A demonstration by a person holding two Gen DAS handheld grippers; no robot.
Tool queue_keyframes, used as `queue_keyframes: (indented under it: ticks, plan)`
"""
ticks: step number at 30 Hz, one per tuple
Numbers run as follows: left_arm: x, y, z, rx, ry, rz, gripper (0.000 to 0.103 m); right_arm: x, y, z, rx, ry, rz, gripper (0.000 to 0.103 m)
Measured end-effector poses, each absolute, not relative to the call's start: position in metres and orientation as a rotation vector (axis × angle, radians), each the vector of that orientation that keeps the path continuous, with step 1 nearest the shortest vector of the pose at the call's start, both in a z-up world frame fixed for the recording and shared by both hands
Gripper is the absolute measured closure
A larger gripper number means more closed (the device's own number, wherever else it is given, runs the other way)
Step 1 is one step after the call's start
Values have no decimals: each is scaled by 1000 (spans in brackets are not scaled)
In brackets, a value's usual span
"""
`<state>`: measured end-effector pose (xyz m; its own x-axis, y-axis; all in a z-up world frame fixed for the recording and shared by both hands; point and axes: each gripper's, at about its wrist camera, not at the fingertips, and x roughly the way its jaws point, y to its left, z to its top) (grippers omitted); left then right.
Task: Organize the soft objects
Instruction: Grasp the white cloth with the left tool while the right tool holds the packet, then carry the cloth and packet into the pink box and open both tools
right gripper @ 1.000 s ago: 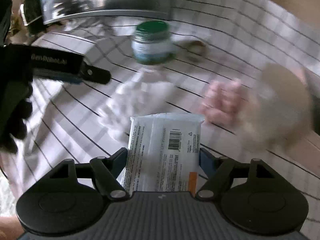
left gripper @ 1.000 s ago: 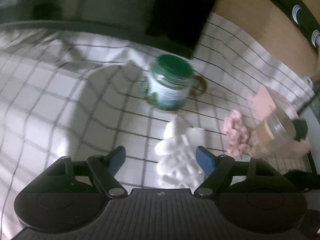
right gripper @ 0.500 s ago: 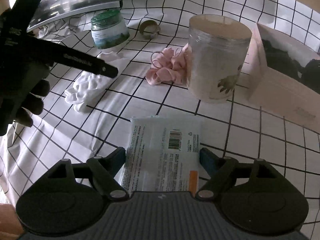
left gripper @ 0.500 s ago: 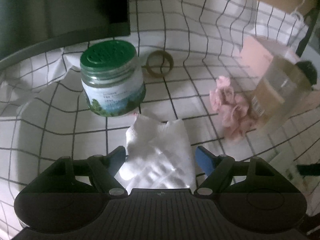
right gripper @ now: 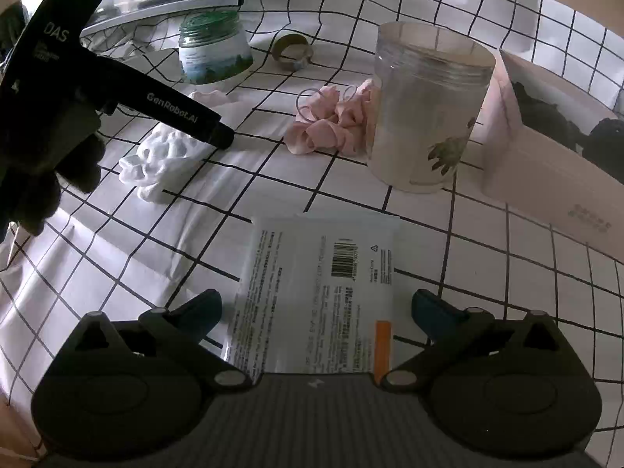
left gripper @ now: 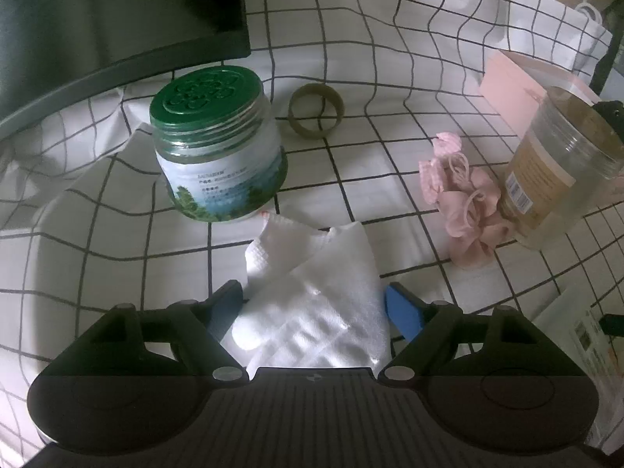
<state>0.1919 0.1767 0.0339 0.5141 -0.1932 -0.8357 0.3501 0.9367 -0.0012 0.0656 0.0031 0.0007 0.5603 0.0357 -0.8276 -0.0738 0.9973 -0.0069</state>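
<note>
A white folded cloth [left gripper: 312, 296] lies on the checked tablecloth between the open jaws of my left gripper [left gripper: 314, 304]; it also shows in the right wrist view [right gripper: 163, 160], under the left gripper [right gripper: 218, 136]. Pink scrunchies [left gripper: 464, 210] lie beside a clear jar [left gripper: 561, 171]; both show in the right wrist view, scrunchies [right gripper: 331, 124] and jar [right gripper: 425, 113]. A flat white wipes packet [right gripper: 316, 292] lies on the cloth between the open jaws of my right gripper [right gripper: 316, 312]. Neither gripper grips anything.
A green-lidded jar [left gripper: 218, 144] and a tape ring [left gripper: 316, 111] stand behind the cloth. A pink box [right gripper: 553, 148] holding dark items stands at the right. A dark monitor [left gripper: 117, 11] is at the back left. The checked tablecloth [right gripper: 487, 273] covers the table.
The left gripper swung and came down over the white cloth, which now lies between its jaws. The right gripper has opened wider around the packet, which now rests on the table.
</note>
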Motion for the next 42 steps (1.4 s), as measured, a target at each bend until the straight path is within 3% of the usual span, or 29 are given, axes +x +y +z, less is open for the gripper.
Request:
queue_keyframes:
  ticks: [3, 6, 9, 12, 15, 18, 27, 37, 42]
  plan:
    - [189, 177, 34, 174, 972, -324, 18, 63, 6, 1, -37, 966, 47, 0]
    - [181, 179, 36, 170, 952, -322, 27, 64, 6, 0, -48, 970, 58, 0]
    - [176, 180, 40, 163, 937, -328, 48, 69, 3, 1, -58, 984, 84, 0]
    - [171, 181, 43, 149, 932, -340, 78, 71, -2, 2, -37, 973, 53, 5]
    - [166, 184, 45, 120, 939, -341, 81, 73, -5, 5, -38, 961, 40, 18]
    - [155, 188, 46, 88, 950, -353, 83, 74, -9, 9, -39, 959, 42, 23]
    - [103, 164, 59, 72, 957, -500, 84, 41, -45, 41, -32, 919, 19, 24]
    - [57, 62, 92, 87, 891, -816, 84, -12, -127, 104, -63, 741, -207, 24]
    - [74, 24, 128, 68, 810, -881, 84, -30, -162, 122, -32, 662, -305, 24]
